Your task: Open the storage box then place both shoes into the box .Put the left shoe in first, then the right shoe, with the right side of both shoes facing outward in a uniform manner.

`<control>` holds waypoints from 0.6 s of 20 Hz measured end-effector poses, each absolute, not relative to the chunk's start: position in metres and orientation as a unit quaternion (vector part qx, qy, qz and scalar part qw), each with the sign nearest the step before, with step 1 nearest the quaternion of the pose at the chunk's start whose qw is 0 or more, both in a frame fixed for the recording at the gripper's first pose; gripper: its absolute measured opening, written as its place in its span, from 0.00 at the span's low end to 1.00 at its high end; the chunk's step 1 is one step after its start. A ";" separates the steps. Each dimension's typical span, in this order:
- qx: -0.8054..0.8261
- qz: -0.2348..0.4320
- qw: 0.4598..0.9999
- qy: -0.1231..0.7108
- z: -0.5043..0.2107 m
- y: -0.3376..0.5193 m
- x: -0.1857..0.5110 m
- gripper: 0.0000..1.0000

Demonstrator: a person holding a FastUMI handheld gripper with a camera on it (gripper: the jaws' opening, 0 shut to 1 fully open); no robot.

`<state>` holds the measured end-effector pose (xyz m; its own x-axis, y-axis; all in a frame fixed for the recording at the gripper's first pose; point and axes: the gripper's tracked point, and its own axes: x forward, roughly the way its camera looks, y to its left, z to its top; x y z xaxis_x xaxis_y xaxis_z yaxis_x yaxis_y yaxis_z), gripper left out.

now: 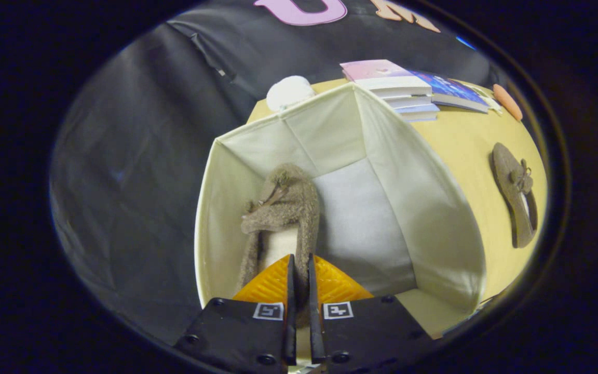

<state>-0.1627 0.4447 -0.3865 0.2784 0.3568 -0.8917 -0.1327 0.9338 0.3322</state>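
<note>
My gripper [299, 265] has its fingers pressed nearly together, pinching the heel rim of a brown fuzzy shoe [283, 208]. It hangs from that pinch inside the open storage box [423, 208], toe pointing away from me toward the far wall, close to the box's left wall.

I judge the shoe light and soft. Its plush upper gives under my pads, so it droops and twists a little, but it should not slip because the nap grips well. The heel collar seems the best place to hold, being a thin edge my fingers can close over. Nothing here looks fragile.

The box is cream fabric, likely floppy-walled, so brushing it could push it along the yellow table [465, 140].

To the right, well apart from the box, the second shoe [516, 193] lies flat on the table. Beyond it sits a stack of books [403, 88].
</note>
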 end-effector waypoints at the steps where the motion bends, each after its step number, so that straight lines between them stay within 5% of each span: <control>1: 0.101 0.162 0.790 0.582 -0.390 0.449 -0.161 0.14; 12: 0.159 0.171 0.832 0.504 -0.336 0.414 -0.100 0.14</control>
<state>-0.1004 0.4144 -0.3358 0.4338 0.4451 -0.7834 -0.1248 0.8908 0.4370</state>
